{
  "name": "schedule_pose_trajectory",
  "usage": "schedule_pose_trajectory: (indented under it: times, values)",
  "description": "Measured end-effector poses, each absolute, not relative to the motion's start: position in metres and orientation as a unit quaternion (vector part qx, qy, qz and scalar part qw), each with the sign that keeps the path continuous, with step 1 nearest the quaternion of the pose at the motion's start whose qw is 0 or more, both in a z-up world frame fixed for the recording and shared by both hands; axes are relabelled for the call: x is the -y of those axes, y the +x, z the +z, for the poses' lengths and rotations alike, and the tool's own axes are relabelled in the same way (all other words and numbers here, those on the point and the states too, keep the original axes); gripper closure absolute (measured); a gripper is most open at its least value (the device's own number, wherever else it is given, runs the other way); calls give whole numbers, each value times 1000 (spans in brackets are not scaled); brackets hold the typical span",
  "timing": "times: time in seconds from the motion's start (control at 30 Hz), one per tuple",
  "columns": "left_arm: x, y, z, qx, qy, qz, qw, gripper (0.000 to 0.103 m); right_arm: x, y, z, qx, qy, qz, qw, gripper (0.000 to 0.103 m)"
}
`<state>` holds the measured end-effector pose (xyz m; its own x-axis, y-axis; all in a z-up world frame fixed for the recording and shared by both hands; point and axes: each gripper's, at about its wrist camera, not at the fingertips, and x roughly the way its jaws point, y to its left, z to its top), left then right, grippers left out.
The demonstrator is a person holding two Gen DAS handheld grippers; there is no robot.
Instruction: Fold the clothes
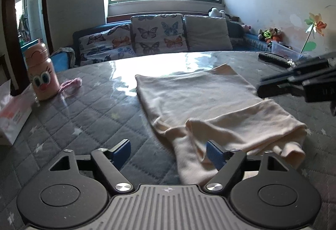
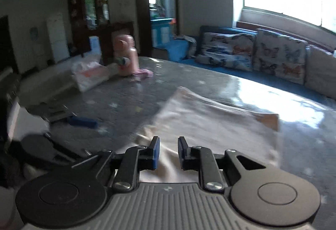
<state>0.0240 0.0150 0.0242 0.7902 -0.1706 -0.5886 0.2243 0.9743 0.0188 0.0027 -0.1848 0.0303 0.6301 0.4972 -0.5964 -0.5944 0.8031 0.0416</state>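
Left tool [image 1: 168, 151] gapes wide — right tool [image 2: 168, 153] narrowly parted over garment [image 1: 210, 99].

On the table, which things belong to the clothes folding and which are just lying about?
For the job:
cream garment, partly folded
left gripper, open
right gripper, open

Just lying about:
pink bottle
pink cloth
tissue pack
remote

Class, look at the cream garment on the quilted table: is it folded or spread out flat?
Partly folded. The cream garment lies on the table with one layer doubled over at its near end, bunched and uneven by the open left gripper.
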Motion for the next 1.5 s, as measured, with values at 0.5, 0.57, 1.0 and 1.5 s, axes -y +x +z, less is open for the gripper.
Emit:
schedule_pose_trajectory:
  times: [0.5, 0.57, 1.0, 1.5]
  values:
    - [30, 53, 6, -335, 88, -163, 924, 89, 263, 11, -16, -384, -58, 229, 892, 85]
    - [30, 55, 2, -341, 92, -165, 921, 89, 260, 19, -11, -372, -56, 232, 897, 85]
    - [16, 12, 14, -306, 193, -201, 910, 69, 238, 19, -21, -372, -132, 262, 881, 68]
    - [56, -16, -15, -253, 297, -283, 876, 67, 229, -39, -17, -344, -278, 315, 840, 45]
